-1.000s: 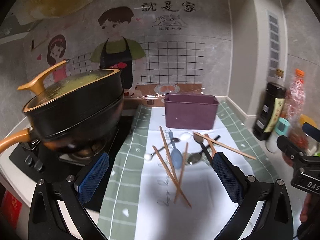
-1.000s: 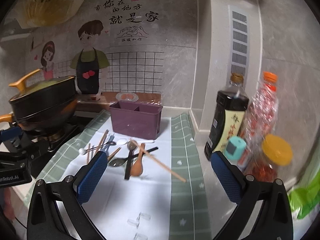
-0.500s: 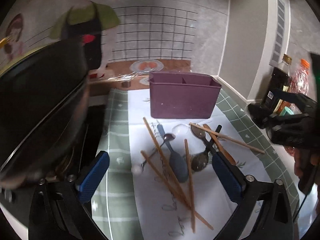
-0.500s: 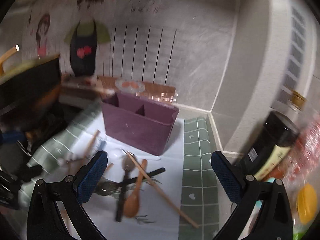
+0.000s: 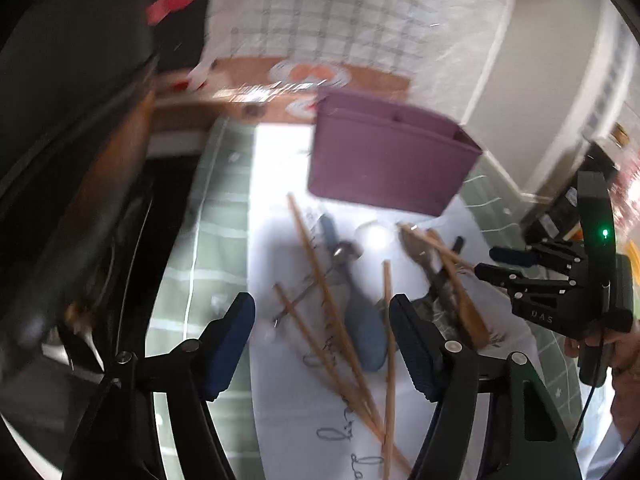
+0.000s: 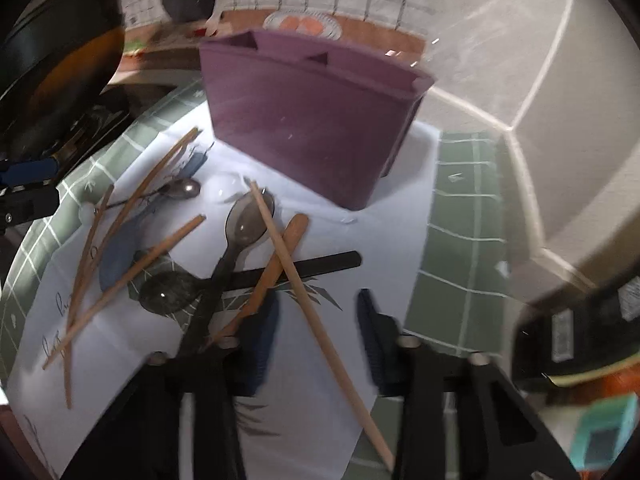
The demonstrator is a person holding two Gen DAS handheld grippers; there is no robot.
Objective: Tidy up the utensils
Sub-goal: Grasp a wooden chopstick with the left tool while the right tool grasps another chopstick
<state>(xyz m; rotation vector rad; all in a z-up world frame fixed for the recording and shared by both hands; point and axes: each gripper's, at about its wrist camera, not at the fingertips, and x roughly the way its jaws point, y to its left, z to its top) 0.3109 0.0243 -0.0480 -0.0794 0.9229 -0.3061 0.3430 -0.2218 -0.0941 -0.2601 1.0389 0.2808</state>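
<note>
**A:** Where does everything lie?

**B:** The utensils are heaped on the white mat, on the near side of the purple holder, which stands at the far end with its two compartments showing nothing inside. The left gripper is spread wide over the chopsticks and the blue spoon, gripping nothing. The right gripper is also parted, less widely, and straddles the loose chopstick that runs toward the near right; its pads do not look closed on it.

**A:** What could go wrong?

**B:** The tangle, I'd say. That chopstick lies across the wooden spoon, which in turn crosses the black-handled spoon and a second dark spoon. Lift it at an angle and it may drag or flip its neighbours off the mat.

**A:** And on the left?

**B:** Several sticks cross between those fingers. Closing there might catch two at once, or pinch one at its end so it swivels and slips out.

**A:** Anything else?

**B:** The two grippers work close together over one small pile, so a collision is possible. The dark pan sits just left of the mat, near enough for a swung stick to strike. Both views are blurred, so exact contacts are uncertain.
</note>
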